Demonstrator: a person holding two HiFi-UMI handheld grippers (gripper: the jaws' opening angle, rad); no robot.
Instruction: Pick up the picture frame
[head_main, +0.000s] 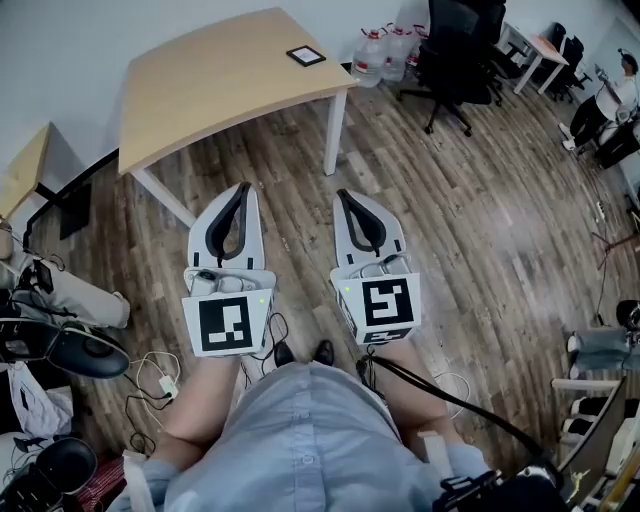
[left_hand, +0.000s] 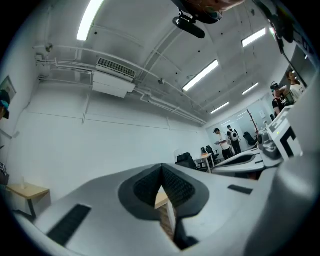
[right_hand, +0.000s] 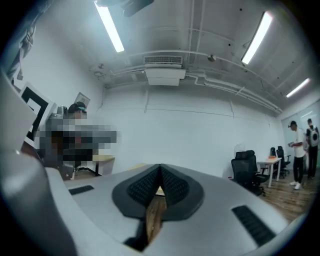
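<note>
The picture frame (head_main: 306, 55) is small, black-edged and square, and lies flat near the far right corner of a light wooden table (head_main: 215, 85). Both grippers hover side by side over the wood floor, well short of that table and pointing toward it. My left gripper (head_main: 245, 188) is shut with nothing in it; in the left gripper view its tips (left_hand: 161, 170) meet, with only a sliver of table and floor showing below them. My right gripper (head_main: 343, 195) is also shut and empty, its ribbed pads (right_hand: 170, 186) pressed together. The frame does not appear in either gripper view.
Large water bottles (head_main: 382, 52) and a black office chair (head_main: 455, 45) stand right of the table. A second desk edge (head_main: 22, 168) is at the left, with cables (head_main: 160, 382) on the floor. People stand at the far right (head_main: 605, 100).
</note>
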